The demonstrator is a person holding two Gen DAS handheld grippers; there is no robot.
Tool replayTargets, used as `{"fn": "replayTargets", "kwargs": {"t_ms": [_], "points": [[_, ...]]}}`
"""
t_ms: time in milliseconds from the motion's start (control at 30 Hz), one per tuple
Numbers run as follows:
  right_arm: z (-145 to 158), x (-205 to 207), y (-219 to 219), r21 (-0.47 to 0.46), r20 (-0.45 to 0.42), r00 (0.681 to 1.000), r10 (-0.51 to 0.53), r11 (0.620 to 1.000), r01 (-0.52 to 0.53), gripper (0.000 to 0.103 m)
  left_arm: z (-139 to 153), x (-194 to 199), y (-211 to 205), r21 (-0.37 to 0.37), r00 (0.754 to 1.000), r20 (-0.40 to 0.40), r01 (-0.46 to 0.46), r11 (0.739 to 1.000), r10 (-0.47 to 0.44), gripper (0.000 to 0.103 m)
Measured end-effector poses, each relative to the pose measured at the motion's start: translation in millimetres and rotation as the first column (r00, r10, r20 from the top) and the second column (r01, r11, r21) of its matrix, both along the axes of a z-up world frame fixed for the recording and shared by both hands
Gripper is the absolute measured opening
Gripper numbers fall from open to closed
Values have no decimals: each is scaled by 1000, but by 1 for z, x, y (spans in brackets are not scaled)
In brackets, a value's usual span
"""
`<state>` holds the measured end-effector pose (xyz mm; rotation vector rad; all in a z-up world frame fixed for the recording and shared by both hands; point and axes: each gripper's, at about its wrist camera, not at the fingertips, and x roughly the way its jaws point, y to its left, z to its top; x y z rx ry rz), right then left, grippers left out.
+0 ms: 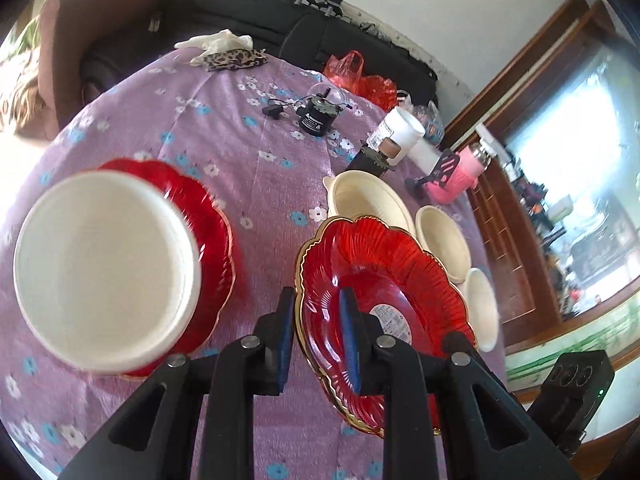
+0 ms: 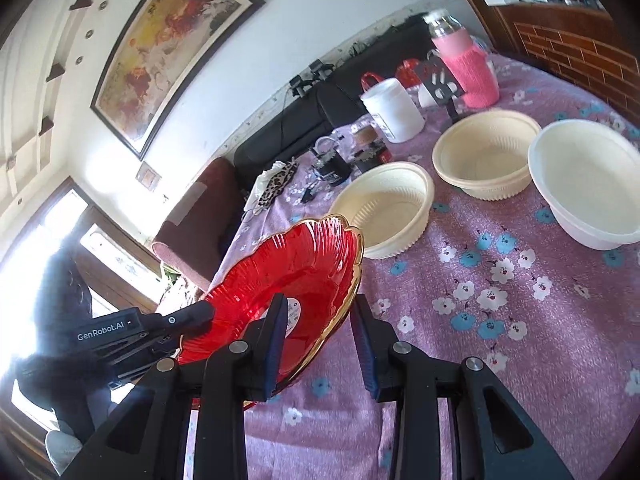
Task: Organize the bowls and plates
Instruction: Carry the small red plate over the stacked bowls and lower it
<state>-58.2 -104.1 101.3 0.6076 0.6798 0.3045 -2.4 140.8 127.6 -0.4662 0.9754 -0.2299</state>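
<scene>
Left gripper (image 1: 316, 340) clamped on the tilted red plate's (image 1: 384, 292) rim. Right gripper (image 2: 320, 344) open astride its opposite edge. Three cream bowls (image 2: 390, 208) far right.

Both the left gripper (image 1: 316, 340) and right gripper (image 2: 320, 342) show matte black linkages, silver round pivot screws, blue finger pads; white "GenRobot.AI" lettering marks one housing.
</scene>
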Motion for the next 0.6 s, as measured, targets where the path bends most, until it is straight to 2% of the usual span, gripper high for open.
{"fn": "replayTargets", "kwargs": {"t_ms": [233, 433, 600], "points": [[11, -6, 33, -45, 32, 998, 62, 997, -60, 36, 4, -25, 34, -42, 996, 51, -76, 996, 78, 21], [20, 5, 67, -72, 42, 992, 118, 991, -114, 36, 9, -38, 70, -77, 987, 84, -132, 988, 139, 21], [31, 14, 104, -112, 59, 983, 174, 980, -167, 36, 15, -42, 98, -45, 973, 117, -197, 979, 201, 21]]}}
